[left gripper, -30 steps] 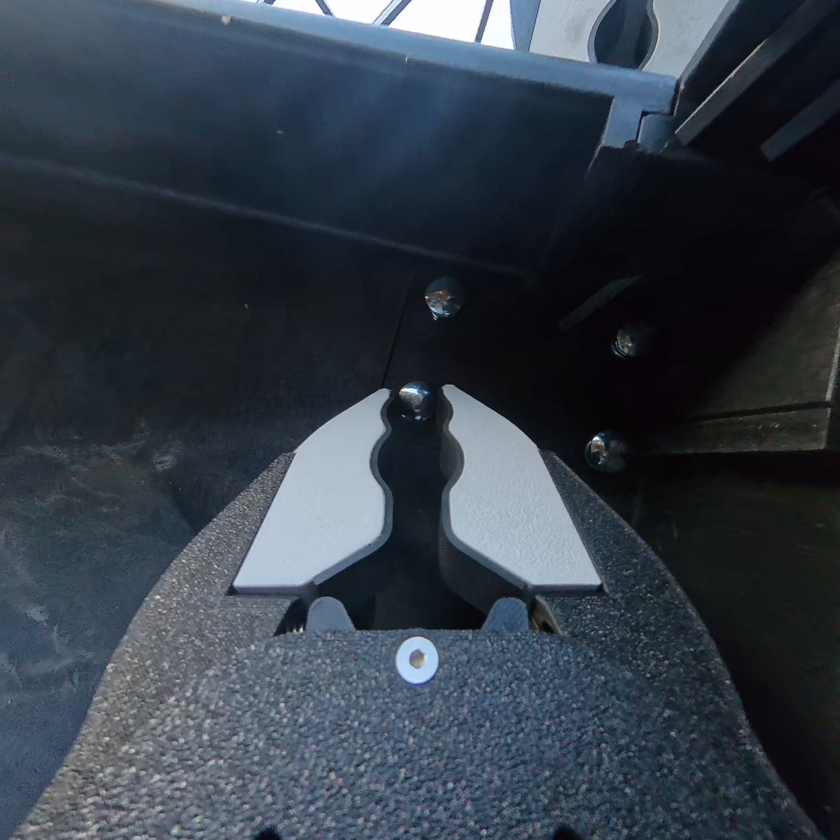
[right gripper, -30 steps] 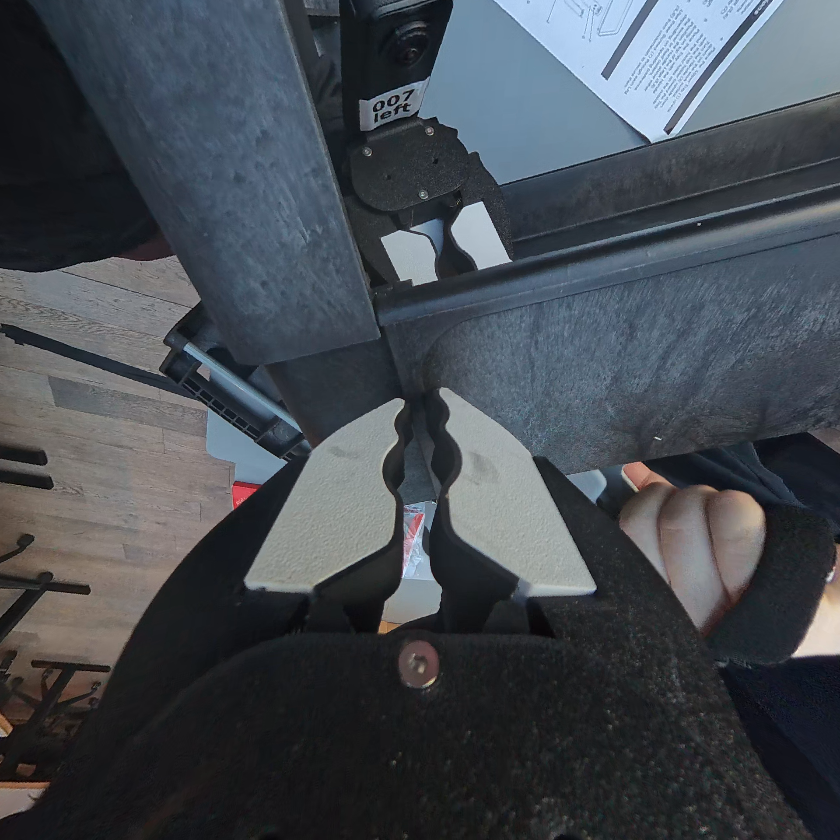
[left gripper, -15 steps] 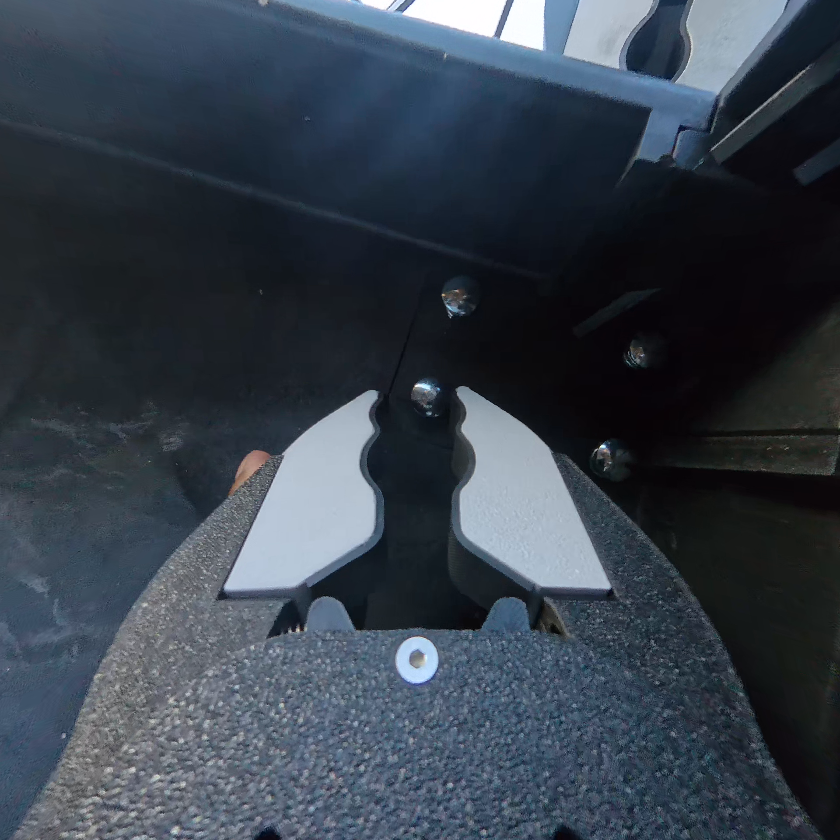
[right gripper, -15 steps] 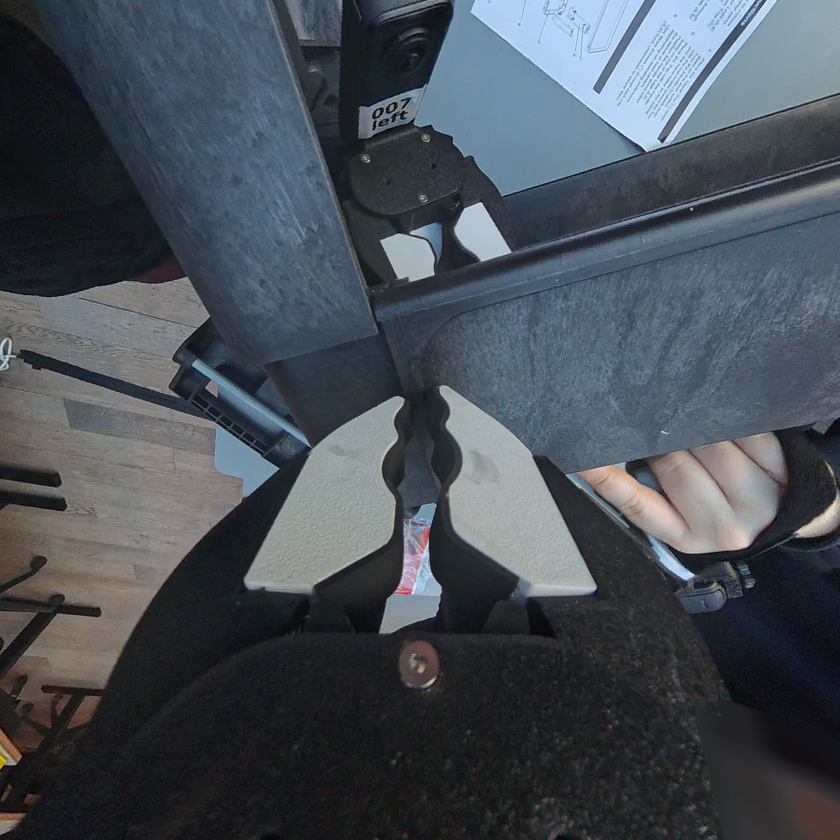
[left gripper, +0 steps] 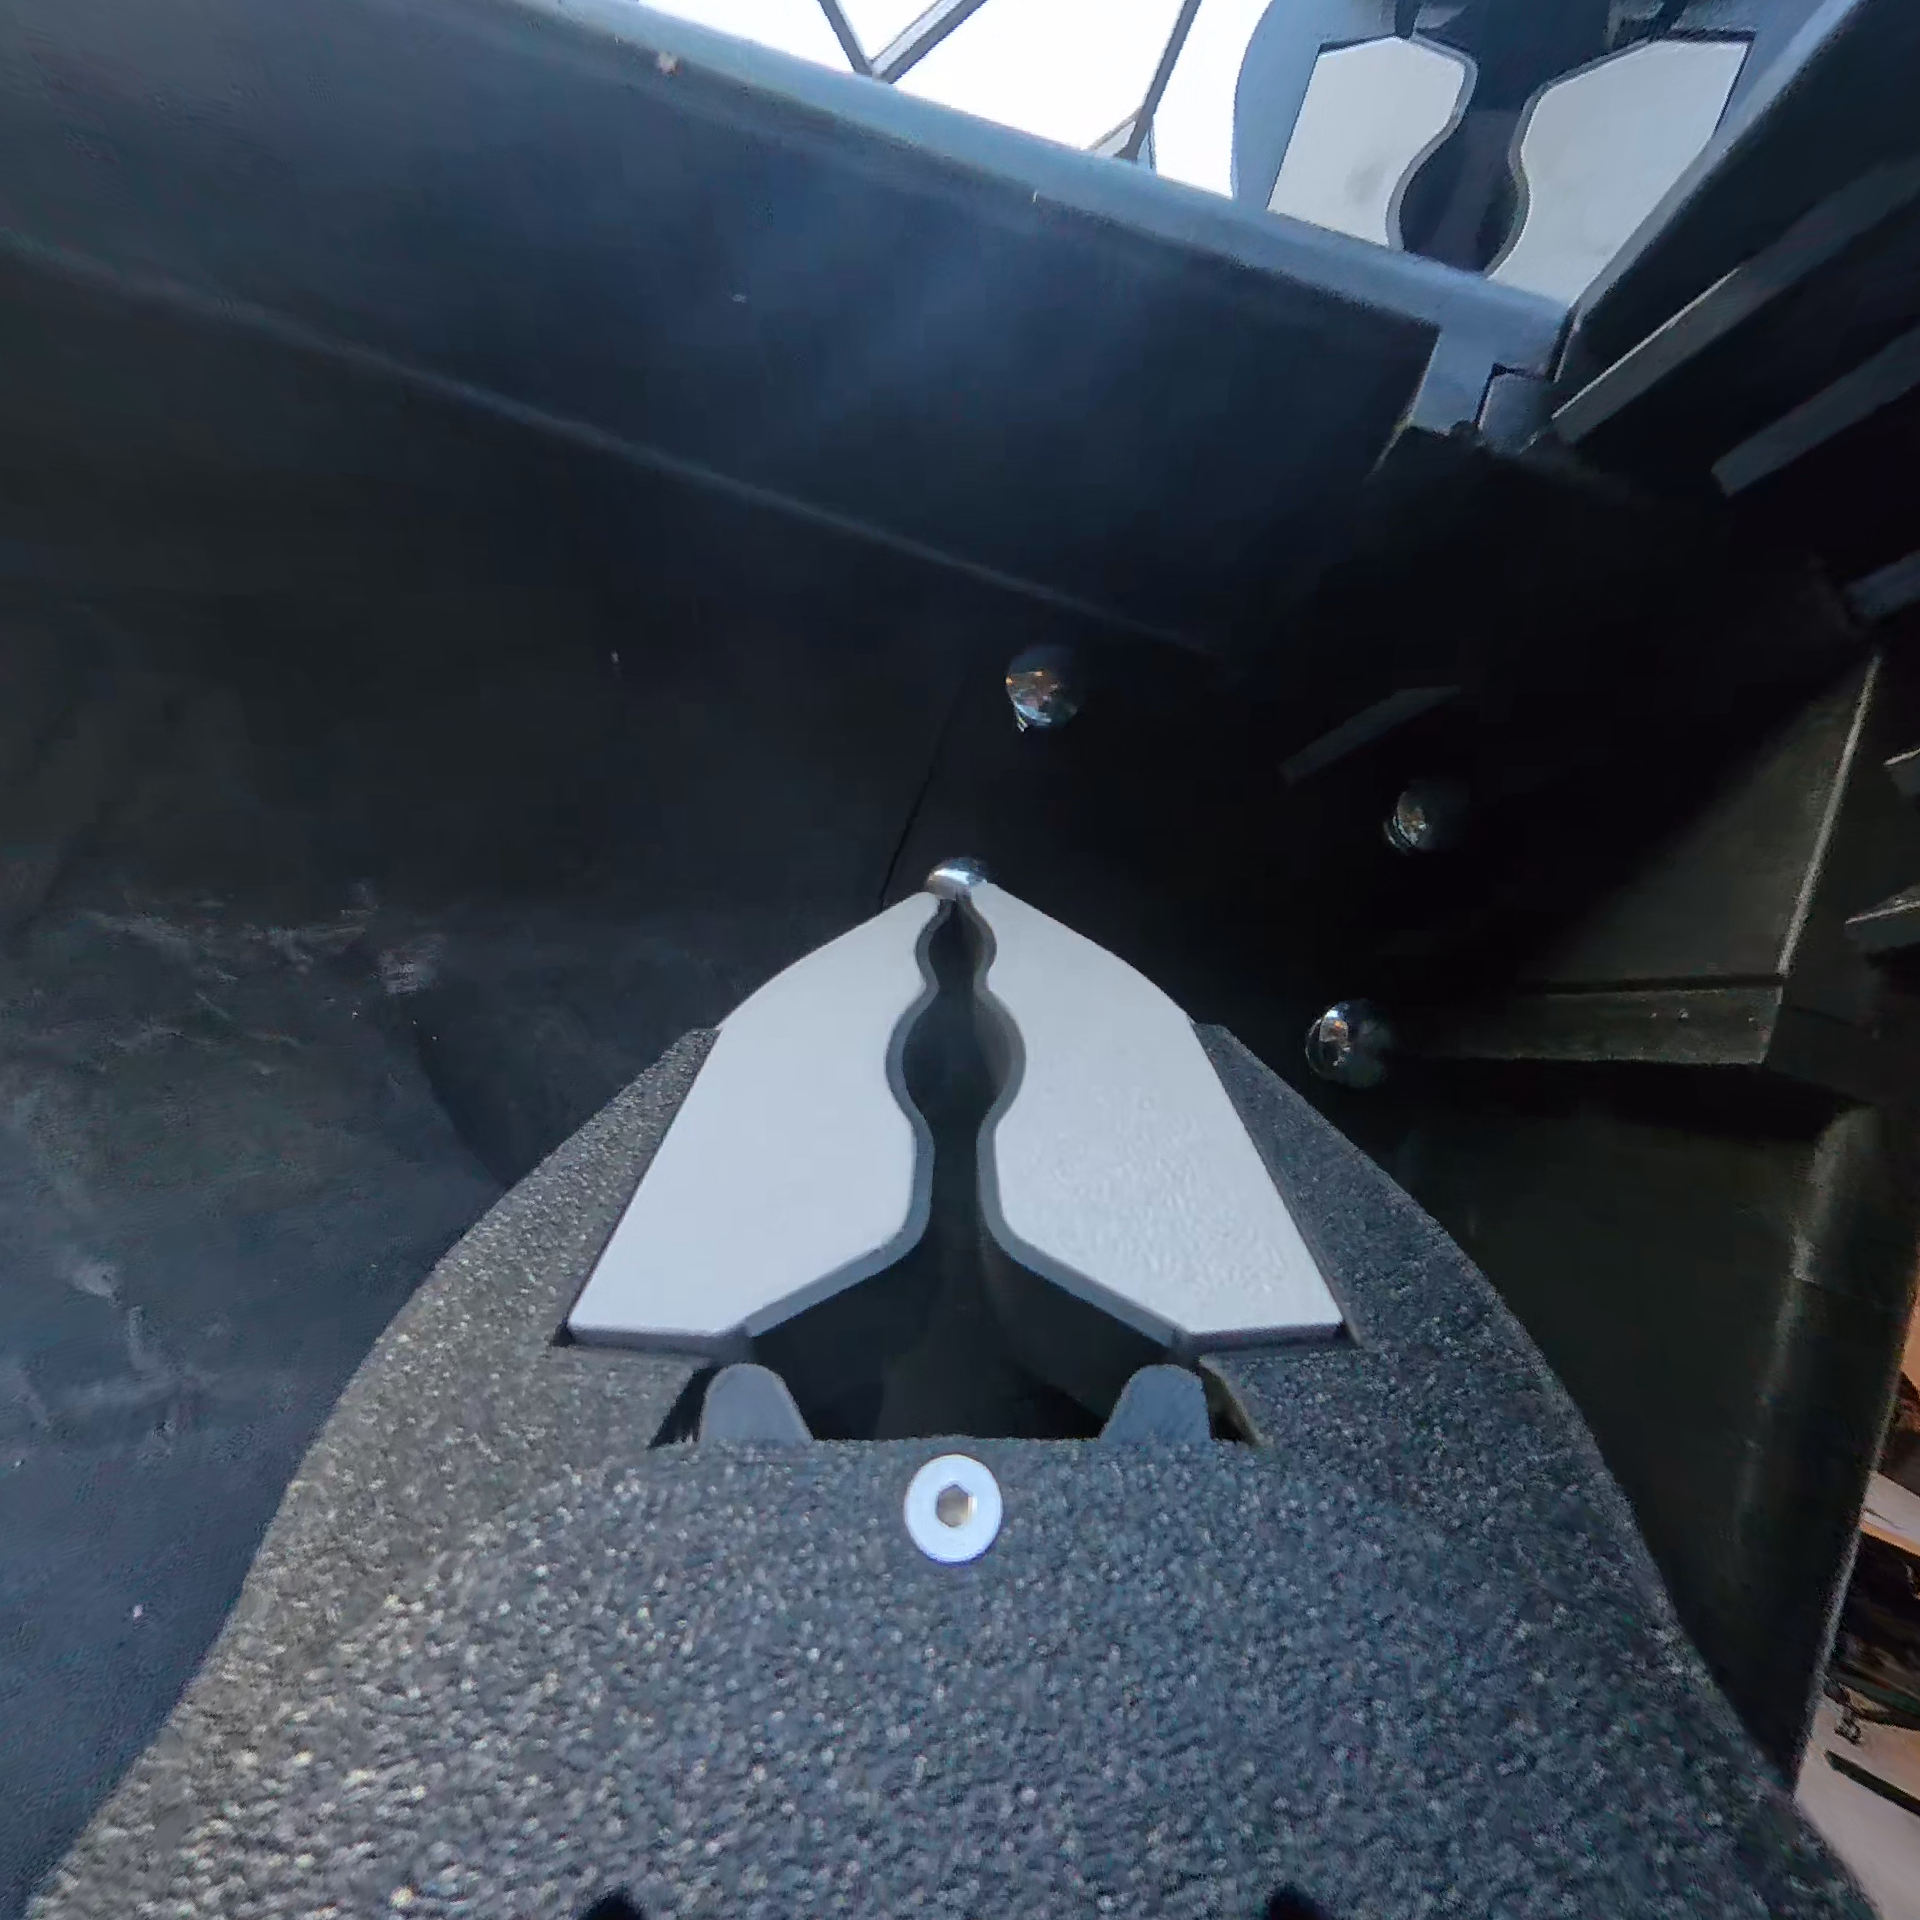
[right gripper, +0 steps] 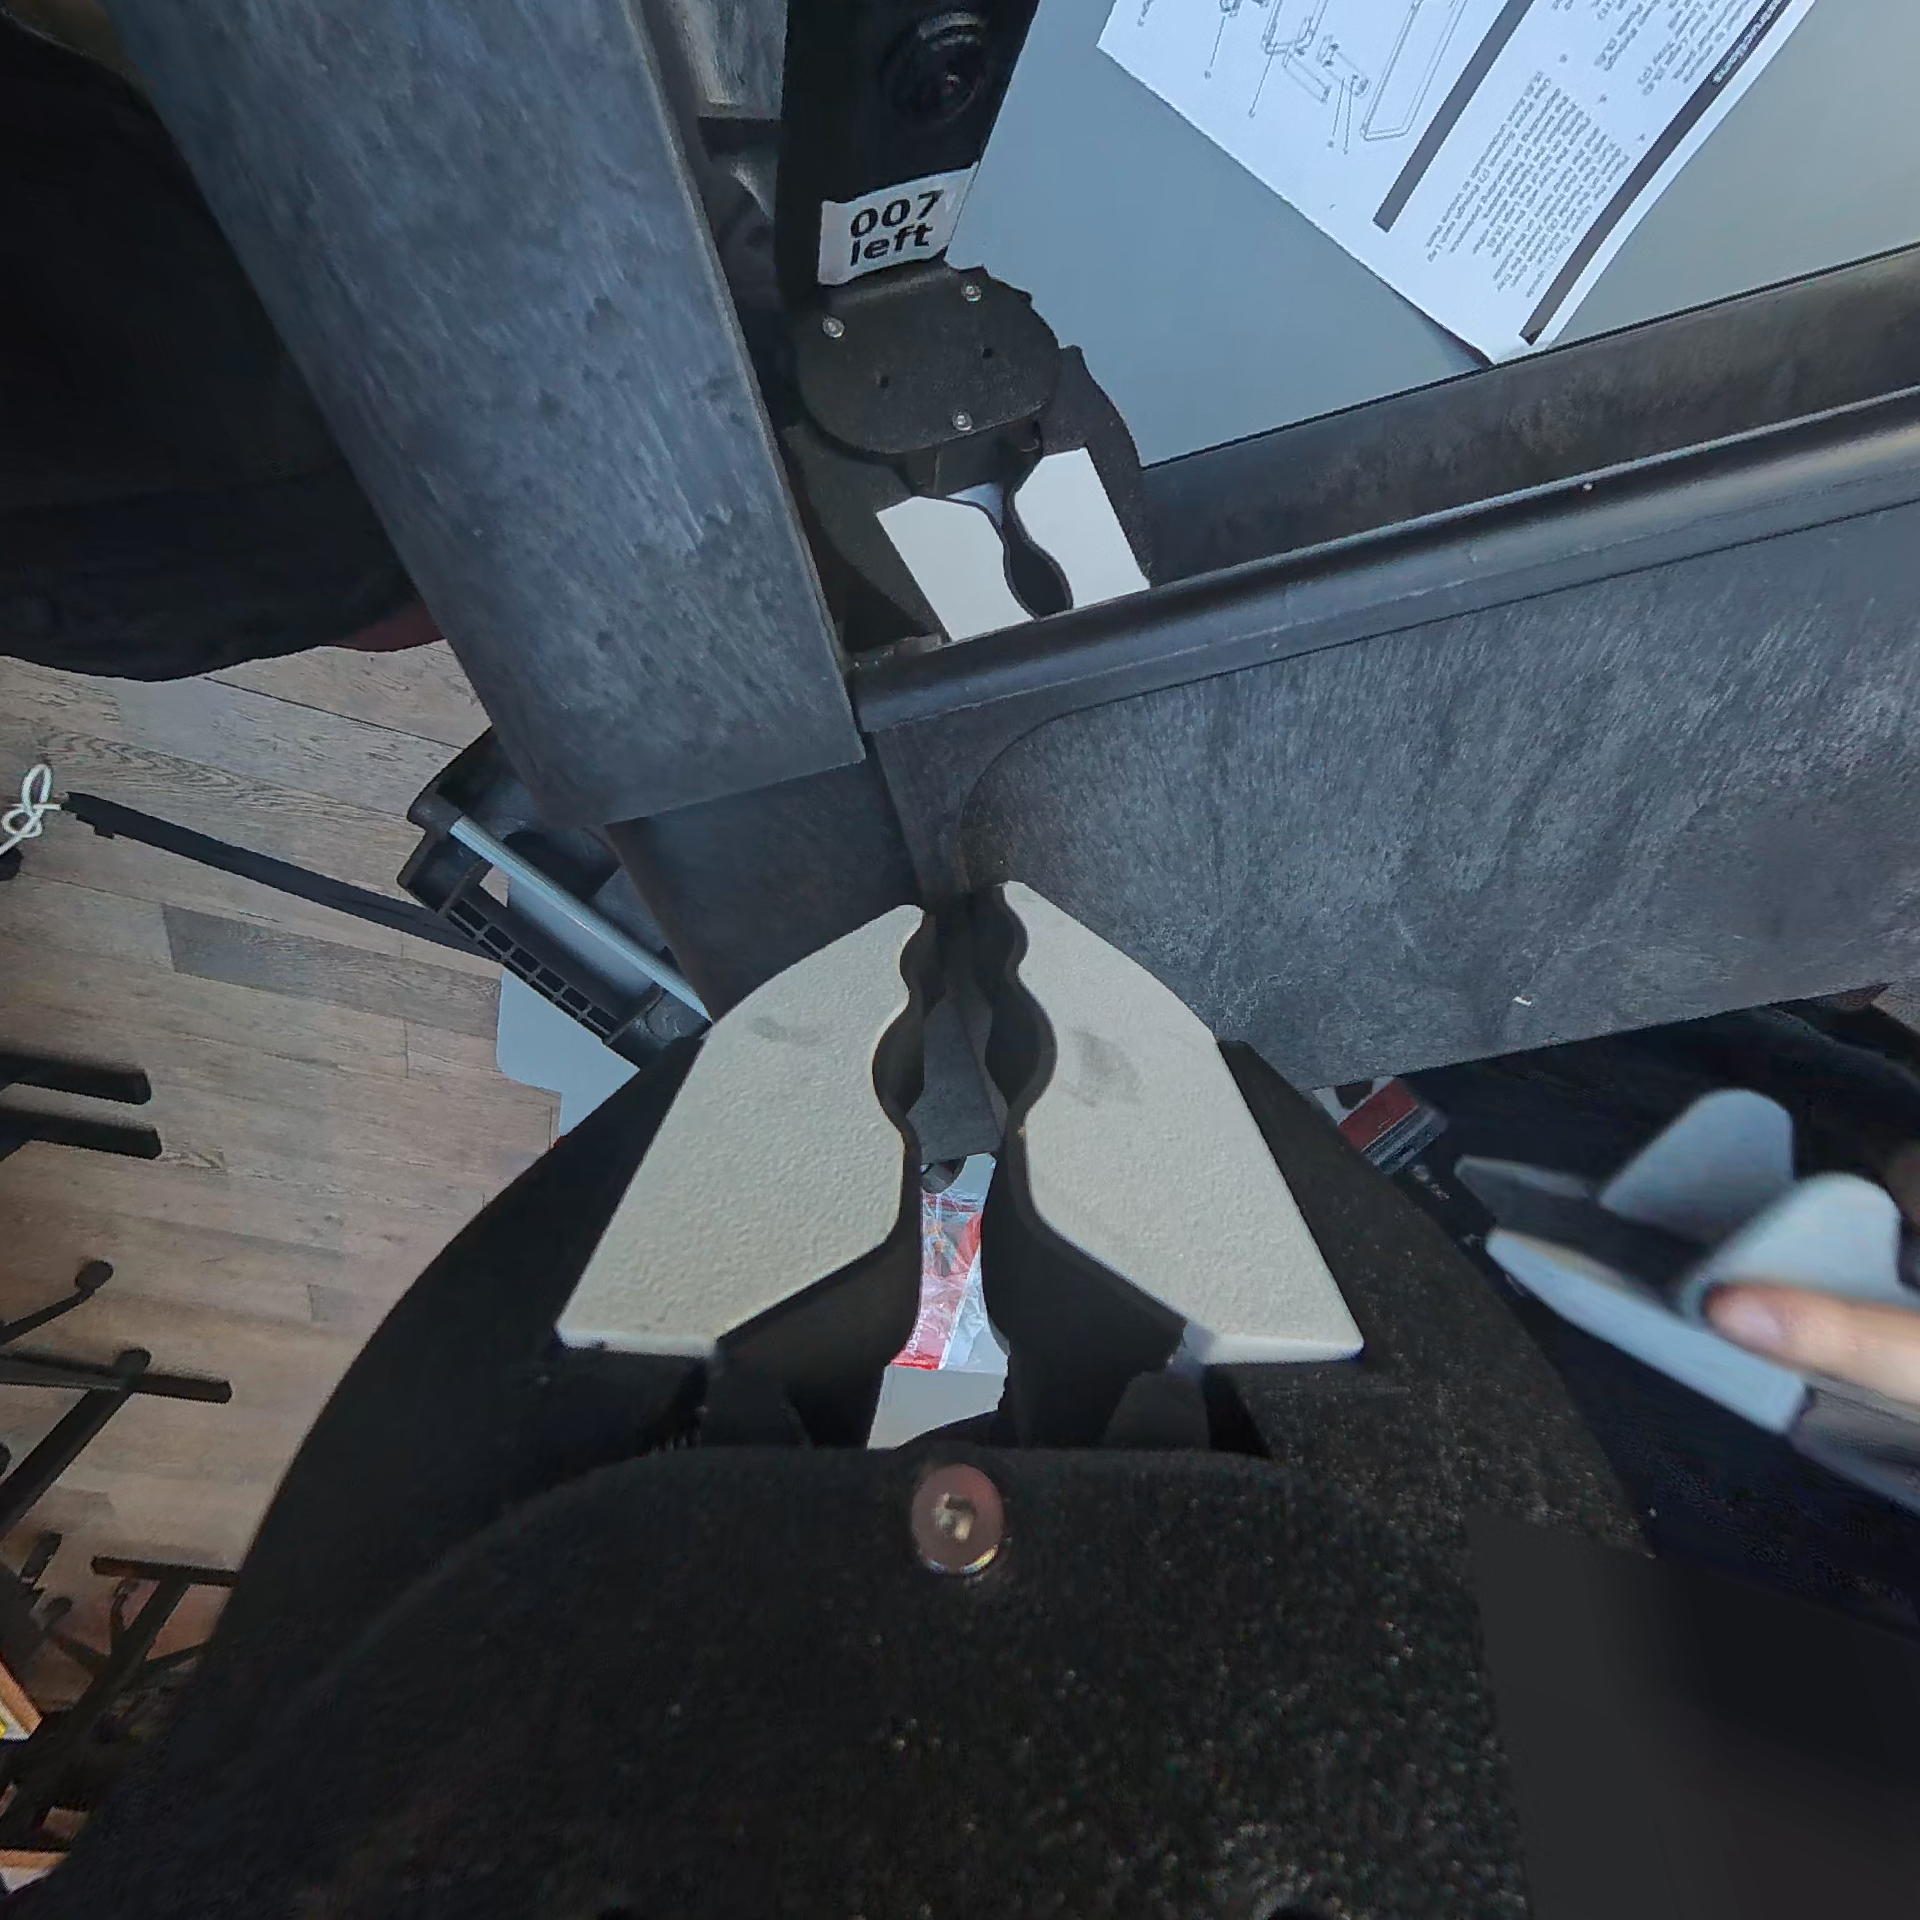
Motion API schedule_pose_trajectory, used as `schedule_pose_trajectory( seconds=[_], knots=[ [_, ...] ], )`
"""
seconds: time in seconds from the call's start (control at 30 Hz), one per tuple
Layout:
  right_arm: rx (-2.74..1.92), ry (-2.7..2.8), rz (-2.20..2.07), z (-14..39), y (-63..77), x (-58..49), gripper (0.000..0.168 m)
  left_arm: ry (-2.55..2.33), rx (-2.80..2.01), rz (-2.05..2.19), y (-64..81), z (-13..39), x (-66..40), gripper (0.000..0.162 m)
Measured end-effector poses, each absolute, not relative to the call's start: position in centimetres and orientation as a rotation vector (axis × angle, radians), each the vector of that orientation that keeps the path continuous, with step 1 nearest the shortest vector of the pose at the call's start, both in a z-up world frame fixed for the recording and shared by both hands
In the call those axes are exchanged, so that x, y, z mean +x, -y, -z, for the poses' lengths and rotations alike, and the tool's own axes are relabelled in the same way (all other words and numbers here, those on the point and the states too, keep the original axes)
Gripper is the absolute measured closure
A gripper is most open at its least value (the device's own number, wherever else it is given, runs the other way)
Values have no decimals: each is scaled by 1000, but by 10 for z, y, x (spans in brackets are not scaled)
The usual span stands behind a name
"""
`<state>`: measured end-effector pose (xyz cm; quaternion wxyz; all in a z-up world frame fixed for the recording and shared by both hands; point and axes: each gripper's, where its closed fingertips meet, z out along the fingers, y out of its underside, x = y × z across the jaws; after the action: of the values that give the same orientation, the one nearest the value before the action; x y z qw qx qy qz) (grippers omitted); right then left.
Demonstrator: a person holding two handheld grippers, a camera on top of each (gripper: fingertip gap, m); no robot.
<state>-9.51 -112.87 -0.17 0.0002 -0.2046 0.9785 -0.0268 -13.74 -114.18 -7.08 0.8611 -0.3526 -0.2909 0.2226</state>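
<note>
In the left wrist view my left gripper [left gripper: 958, 902] is inside a dark felt-lined furniture frame [left gripper: 520, 520]. It is shut with its tips on a shiny screw head [left gripper: 958, 875] in the black corner bracket. My right gripper [right gripper: 961, 914] is shut on the thin lower corner edge of the dark grey panel [right gripper: 1455, 831], where it meets a dark upright board [right gripper: 520, 364]. The left gripper's fingers [right gripper: 935, 561] show beyond the panel's rim in the right wrist view. The right gripper's fingers [left gripper: 1361, 125] show above the rim in the left wrist view.
Three more shiny screws [left gripper: 1042, 686] [left gripper: 1423, 816] [left gripper: 1345, 1042] sit in the bracket. A printed sheet [right gripper: 1507, 156] lies on a grey tabletop. A person's finger [right gripper: 1808, 1325] holds a blurred grey object [right gripper: 1714, 1247] at the right. Wood floor [right gripper: 260, 987] and a red packet [right gripper: 945, 1278] lie below. Across from one pair of fingers to the other is roughly 9 centimetres.
My left gripper has closed its fingers onto the screw head it was open around. The right gripper stays clamped. The hand at the right has shifted and now holds a grey object.
</note>
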Motion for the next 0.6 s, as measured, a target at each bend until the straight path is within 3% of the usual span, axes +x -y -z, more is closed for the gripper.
schedule_pose_trajectory(
  seconds=[0.6],
  knots=[
    [-606, -3064, 194, 2, 1129, -94, 159, 600, -659, -439, 1146, 70, -135, 162]
  ],
)
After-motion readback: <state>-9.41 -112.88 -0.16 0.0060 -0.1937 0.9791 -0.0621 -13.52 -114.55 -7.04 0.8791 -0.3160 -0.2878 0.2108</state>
